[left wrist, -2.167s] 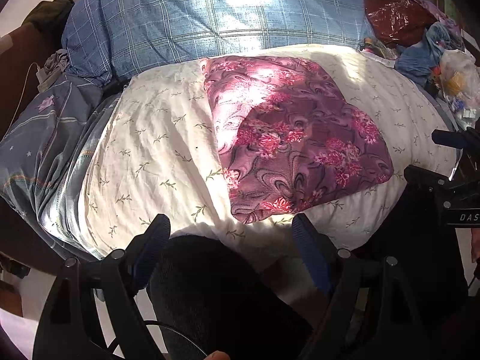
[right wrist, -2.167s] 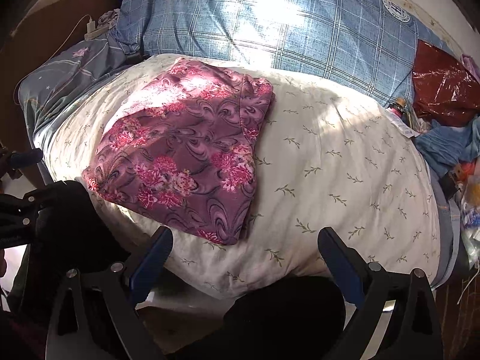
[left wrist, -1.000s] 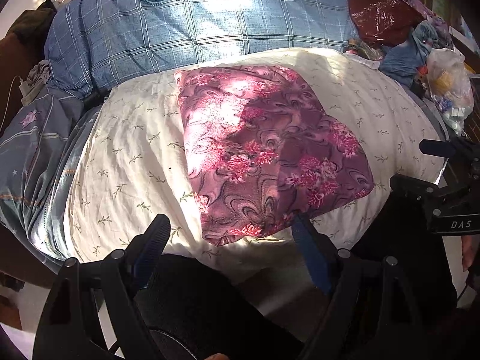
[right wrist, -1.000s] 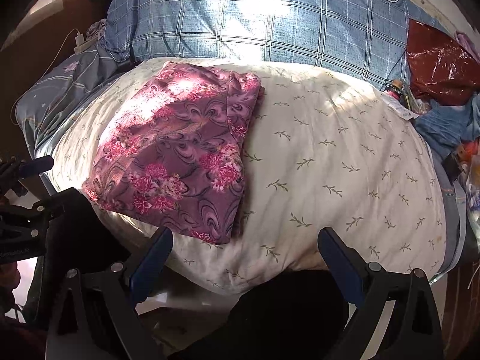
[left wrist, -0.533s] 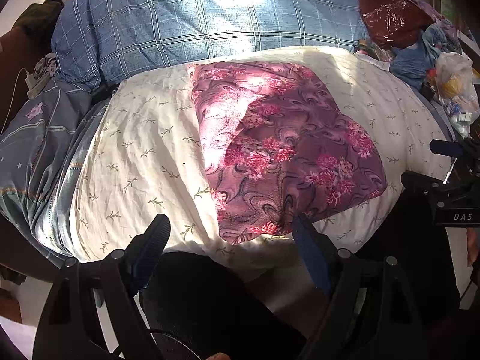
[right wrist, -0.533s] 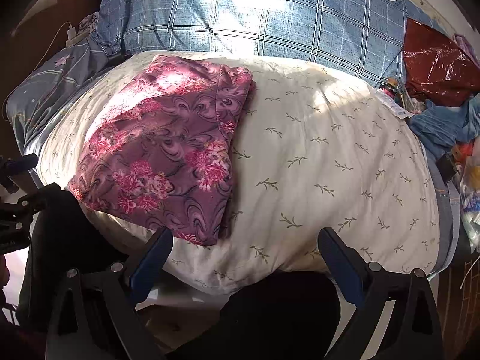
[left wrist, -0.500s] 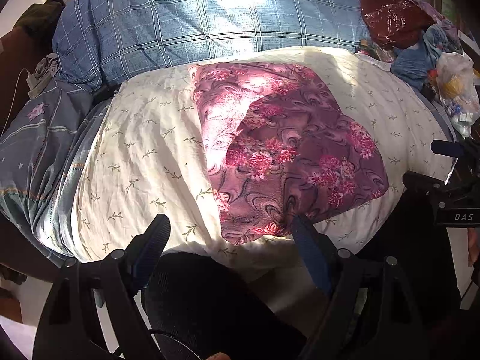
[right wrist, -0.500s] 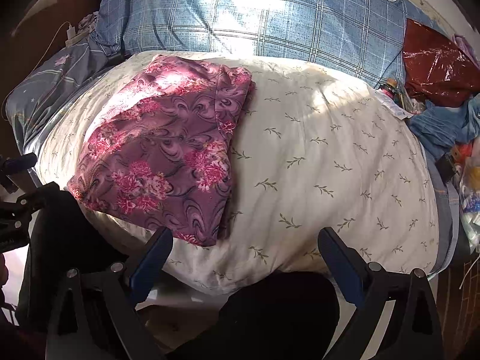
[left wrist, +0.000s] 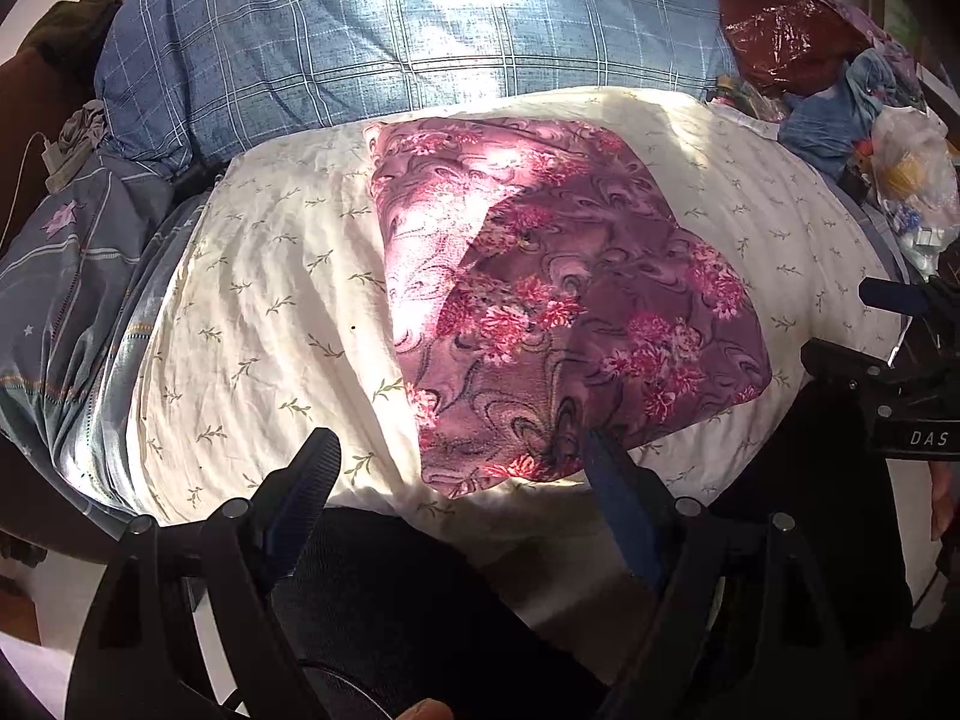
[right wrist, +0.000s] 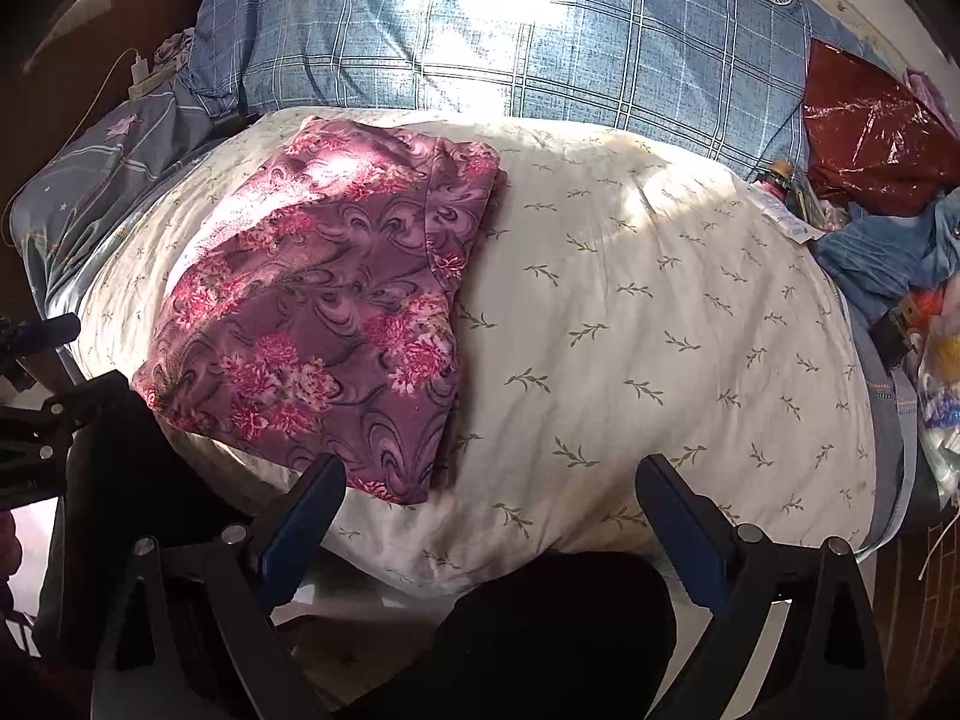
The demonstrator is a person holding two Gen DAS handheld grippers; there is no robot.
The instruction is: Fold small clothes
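Purple floral garment (left wrist: 558,306) lies folded on cream leaf-print pillow (right wrist: 660,324), spanning far edge to near edge, toward pillow's left half in your right wrist view. Your left gripper (left wrist: 462,474): fingers spread apart, empty, hovering over pillow's near edge, one fingertip just beside garment's near corner. Your right gripper (right wrist: 489,495): fingers wide apart, empty, over bare pillow. Blue plaid pillow (right wrist: 510,42) behind. Red plastic bag (right wrist: 870,138) at far right.
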